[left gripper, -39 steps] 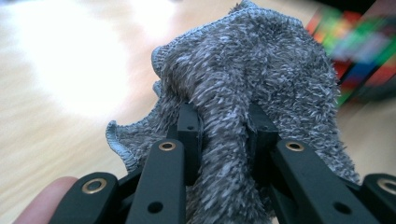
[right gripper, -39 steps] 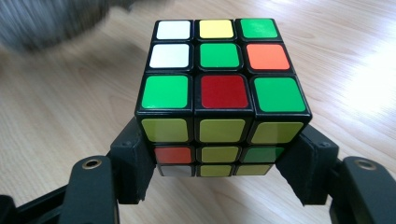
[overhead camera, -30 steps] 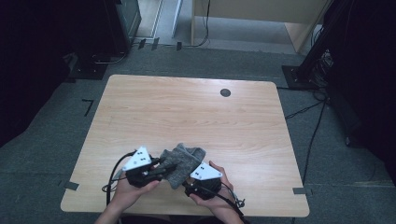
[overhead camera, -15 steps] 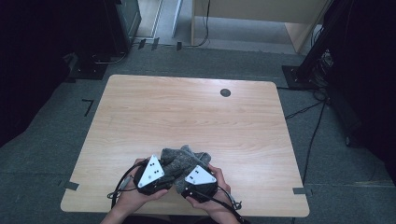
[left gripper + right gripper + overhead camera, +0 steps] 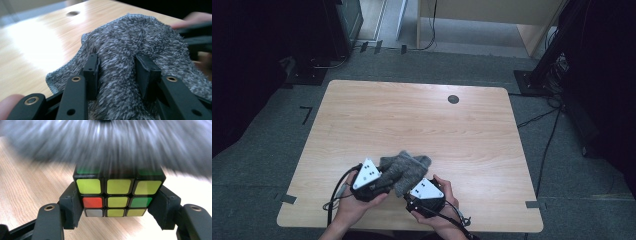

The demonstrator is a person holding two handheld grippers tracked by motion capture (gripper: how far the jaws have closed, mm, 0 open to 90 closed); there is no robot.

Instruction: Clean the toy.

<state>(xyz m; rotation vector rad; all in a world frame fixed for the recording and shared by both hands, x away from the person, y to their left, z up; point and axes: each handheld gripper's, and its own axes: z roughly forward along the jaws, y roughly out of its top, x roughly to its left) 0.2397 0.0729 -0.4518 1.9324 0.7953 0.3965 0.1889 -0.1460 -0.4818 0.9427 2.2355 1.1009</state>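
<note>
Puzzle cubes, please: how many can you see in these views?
1. The puzzle cube sits clamped between the right gripper's jaws, just above the table, with the grey fluffy cloth draped over its top. Others could lie hidden beneath that cloth.

Cloth (image 5: 140, 42): grey, fluffy, shaggy pile, matt, stitched hem along edge. Cube (image 5: 118, 195): black glossy plastic body, smooth coloured stickers with slight sheen. Counter (image 5: 412, 125): pale wood-grain surface, smooth, light sheen. Jaws: matt black plastic with brass-coloured metal rivets. Floor (image 5: 272, 150): grey carpet, rough, matt.
</note>
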